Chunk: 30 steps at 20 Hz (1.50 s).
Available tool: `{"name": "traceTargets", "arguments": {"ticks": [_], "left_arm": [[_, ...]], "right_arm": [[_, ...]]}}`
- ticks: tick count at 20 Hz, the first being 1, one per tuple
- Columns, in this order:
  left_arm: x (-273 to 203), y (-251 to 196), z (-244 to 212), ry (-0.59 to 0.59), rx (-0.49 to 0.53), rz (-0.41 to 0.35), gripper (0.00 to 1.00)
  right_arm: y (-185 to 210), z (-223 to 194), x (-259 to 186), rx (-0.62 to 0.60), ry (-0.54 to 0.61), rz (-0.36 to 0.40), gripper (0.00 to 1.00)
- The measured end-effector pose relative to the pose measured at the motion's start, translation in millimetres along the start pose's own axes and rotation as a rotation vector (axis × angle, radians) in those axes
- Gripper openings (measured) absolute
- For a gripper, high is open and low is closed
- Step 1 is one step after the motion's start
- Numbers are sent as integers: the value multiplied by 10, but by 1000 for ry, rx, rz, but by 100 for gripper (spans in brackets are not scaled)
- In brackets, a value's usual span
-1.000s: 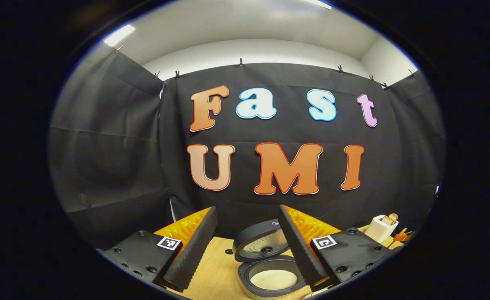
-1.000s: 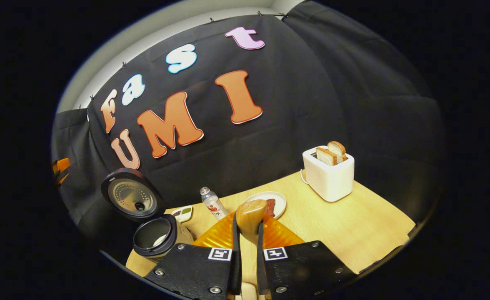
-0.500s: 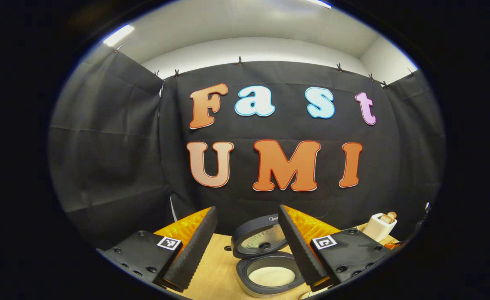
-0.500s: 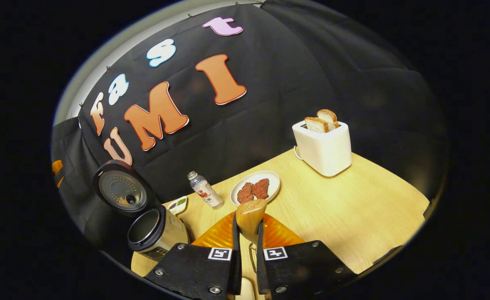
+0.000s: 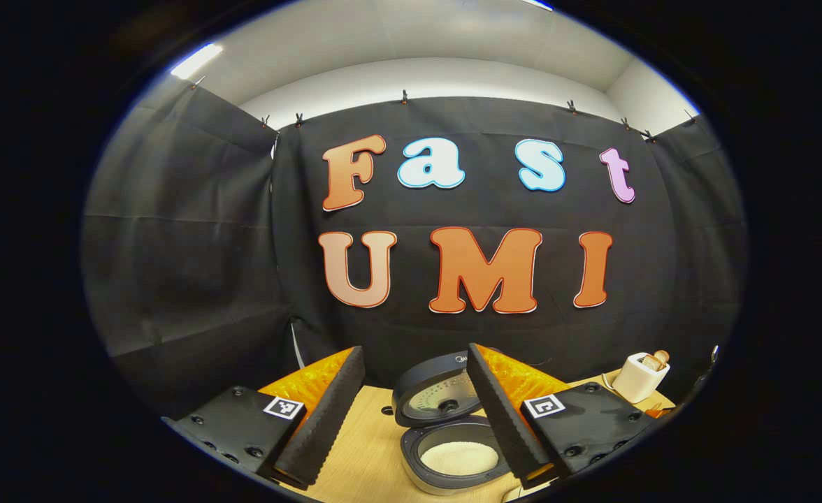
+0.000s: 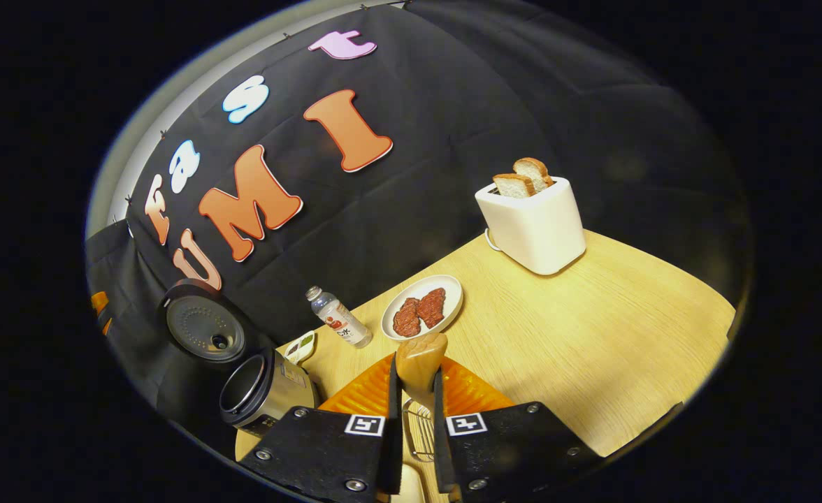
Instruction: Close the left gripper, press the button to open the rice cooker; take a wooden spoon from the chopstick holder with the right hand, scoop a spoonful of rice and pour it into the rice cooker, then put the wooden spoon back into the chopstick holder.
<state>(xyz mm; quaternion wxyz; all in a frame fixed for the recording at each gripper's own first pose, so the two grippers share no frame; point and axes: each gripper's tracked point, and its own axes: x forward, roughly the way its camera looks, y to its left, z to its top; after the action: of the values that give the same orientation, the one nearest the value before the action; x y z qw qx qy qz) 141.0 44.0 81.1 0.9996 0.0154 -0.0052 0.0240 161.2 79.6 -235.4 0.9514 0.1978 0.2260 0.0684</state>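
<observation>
The rice cooker (image 5: 453,475) stands with its lid (image 5: 435,395) raised, and white rice (image 5: 458,457) lies in the pot. My left gripper (image 5: 414,356) hangs above and in front of it, open, nothing between its fingers. In the right gripper view the cooker (image 6: 261,391) sits at the lower left with its lid (image 6: 205,328) up. My right gripper (image 6: 414,377) is shut on the wooden spoon (image 6: 419,358), whose rounded head sticks up past the fingertips. Beneath the spoon, between the fingers, a wire holder (image 6: 418,429) shows in part.
On the wooden table (image 6: 593,335) stand a white toaster (image 6: 531,216) with two bread slices, a plate (image 6: 453,293) of dark red meat, a small bottle (image 6: 337,325) and a little dish (image 6: 301,346). The toaster (image 5: 638,377) is also at the far right in the left gripper view.
My right gripper has tipped downward with the spoon still in it; the table objects slid up the view and the wire holder came into sight. The left gripper barely shifted and stays open.
</observation>
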Motion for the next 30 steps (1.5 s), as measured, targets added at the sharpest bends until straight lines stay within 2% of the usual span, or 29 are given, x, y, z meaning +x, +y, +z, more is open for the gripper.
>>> {"name": "traceTargets", "arguments": {"ticks": [3, 4, 5, 6, 7, 8, 9, 11, 14, 16, 19, 20, 21, 26, 30], "left_arm": [[1, -47, -4, 4, -7, -10, 100], [3, -58, -1, 6, -6, -11, 96], [8, -68, 0, 6, -6, -14, 99], [3, -91, -1, 5, -8, -16, 96], [12, -102, 10, 4, -10, -20, 99], [10, -114, 14, 3, -14, -25, 99], [23, -129, 32, 2, -17, -30, 99], [59, -160, 33, -2, -26, -34, 99], [102, -252, 54, -6, -48, -60, 96], [147, -293, 84, -4, -50, -74, 99], [306, -336, 222, -16, -47, -93, 96], [359, -382, 304, -25, -47, -103, 100], [417, -420, 388, -37, -46, -111, 100], [784, -608, 826, -86, -32, -138, 100], [1155, -783, 911, -78, -19, -157, 99]], "right_arm": [[-136, 52, -33, -2, 2, -36, 24], [-212, 82, -67, -15, -2, -64, 19], [-260, 110, -83, -25, -3, -80, 33], [-306, 154, -124, -32, -9, -100, 37], [-349, 206, -172, -38, -16, -112, 60], [-372, 273, -221, -44, -27, -121, 62], [-381, 342, -269, -54, -38, -132, 78], [-354, 513, -374, -77, -65, -144, 93], [-255, 846, -558, -147, -119, -168, 94], [-122, 1114, -690, -199, -162, -177, 94], [164, 1491, -908, -253, -234, -161, 94], [253, 1596, -976, -261, -255, -152, 94], [324, 1677, -1033, -269, -276, -148, 95], [572, 1951, -1245, -313, -342, -152, 94], [663, 2021, -1345, -353, -367, -168, 94]]}}
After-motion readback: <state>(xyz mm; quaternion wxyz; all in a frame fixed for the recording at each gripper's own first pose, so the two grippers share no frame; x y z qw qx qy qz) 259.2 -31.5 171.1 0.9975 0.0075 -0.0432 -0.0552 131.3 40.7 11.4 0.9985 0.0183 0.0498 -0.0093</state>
